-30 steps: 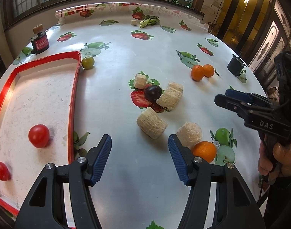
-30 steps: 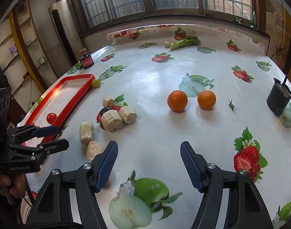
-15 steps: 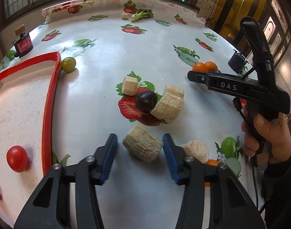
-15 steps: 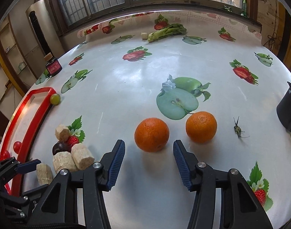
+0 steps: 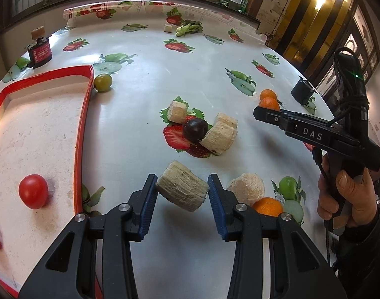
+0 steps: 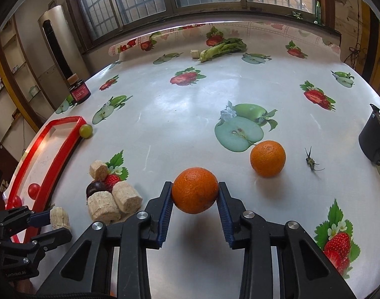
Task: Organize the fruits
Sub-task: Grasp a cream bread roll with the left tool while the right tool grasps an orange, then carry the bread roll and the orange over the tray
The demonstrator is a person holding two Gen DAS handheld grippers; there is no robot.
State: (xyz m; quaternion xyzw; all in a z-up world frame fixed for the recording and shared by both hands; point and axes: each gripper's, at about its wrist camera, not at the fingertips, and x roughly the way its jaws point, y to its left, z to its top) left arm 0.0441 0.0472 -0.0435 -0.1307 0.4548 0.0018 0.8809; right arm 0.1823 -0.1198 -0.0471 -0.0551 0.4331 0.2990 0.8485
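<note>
My left gripper (image 5: 182, 184) is shut on a beige cylindrical chunk (image 5: 181, 194), just right of the red tray (image 5: 82, 134). The tray holds a red tomato (image 5: 33, 191). A green fruit (image 5: 103, 82) lies at the tray's far corner. A dark plum (image 5: 195, 129) sits among more beige chunks (image 5: 220, 137). My right gripper (image 6: 194, 186) is closing, and its pads touch both sides of an orange (image 6: 195, 195). A second orange (image 6: 267, 158) lies further right. A third orange (image 5: 267, 206) lies beside another chunk (image 5: 246, 188).
A black cylinder (image 6: 374, 139) stands at the table's right edge. A red-labelled jar (image 5: 40, 52) stands at the far left, and leafy greens (image 6: 222, 48) lie at the back. A person's hand (image 5: 344, 196) holds the right gripper's handle.
The left jaws came in onto the beige chunk. The right gripper moved forward to the nearer orange, and its jaws narrowed until they met it.
</note>
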